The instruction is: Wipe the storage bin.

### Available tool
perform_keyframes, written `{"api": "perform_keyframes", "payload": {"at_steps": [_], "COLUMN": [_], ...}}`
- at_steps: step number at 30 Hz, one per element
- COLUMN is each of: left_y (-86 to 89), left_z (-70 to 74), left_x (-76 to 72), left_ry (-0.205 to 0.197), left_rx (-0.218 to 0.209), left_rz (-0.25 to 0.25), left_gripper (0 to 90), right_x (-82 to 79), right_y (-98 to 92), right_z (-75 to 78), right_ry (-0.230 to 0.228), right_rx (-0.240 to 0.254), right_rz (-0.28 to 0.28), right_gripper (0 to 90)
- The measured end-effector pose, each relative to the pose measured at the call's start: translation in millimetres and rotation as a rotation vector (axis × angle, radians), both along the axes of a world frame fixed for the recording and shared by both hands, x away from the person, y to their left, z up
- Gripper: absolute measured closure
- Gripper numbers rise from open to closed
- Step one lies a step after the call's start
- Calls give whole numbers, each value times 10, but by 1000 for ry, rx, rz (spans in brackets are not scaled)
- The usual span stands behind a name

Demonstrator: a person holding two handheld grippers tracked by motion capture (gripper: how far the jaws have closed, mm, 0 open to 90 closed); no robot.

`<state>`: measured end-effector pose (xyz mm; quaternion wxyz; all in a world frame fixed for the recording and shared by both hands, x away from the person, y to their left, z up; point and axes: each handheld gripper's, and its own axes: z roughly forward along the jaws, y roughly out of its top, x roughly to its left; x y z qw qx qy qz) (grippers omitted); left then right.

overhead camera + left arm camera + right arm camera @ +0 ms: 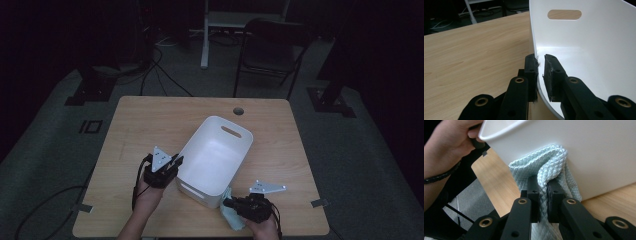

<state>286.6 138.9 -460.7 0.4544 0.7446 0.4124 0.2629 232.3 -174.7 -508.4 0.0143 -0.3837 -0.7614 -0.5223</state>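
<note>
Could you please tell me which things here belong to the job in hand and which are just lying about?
In the job:
- white bin, its rim between the left tongs
- pale blue cloth, pinched in the right tongs

Lying about:
- folding chair behind the table
- cables on the floor

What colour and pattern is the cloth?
Pale mint cloth with a quilted diamond weave, clearest in the right gripper view.

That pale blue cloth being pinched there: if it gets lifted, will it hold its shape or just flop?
Probably flop: the cloth already bunches into soft folds where the right gripper pinches it. It looks light, so it should rise easily. Its quilted weave seems grippy rather than slippery, though loose ends may drag against the white bin beside it.
</note>
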Motion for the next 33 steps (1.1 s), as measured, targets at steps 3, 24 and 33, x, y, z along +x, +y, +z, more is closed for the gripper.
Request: {"api": "perform_keyframes", "payload": {"at_steps": [3, 24, 33], "left_y": [1, 22, 48], "left_z": [1, 15, 84], "left_x": [4, 16, -32], "left_ry": [-1, 11, -2], "left_rx": [4, -15, -45], "left_rz": [-2, -24, -76], "left_gripper": [805, 747, 592], "right_x": [43, 277, 316], "right_y": [-2, -357, -791], "right_z": [-64, 31, 133], "right_ry": [16, 22, -7], "right_rx": [-23, 5, 17], "right_rz": [-2, -155, -257], "right_gripper": [836, 840, 839]}}
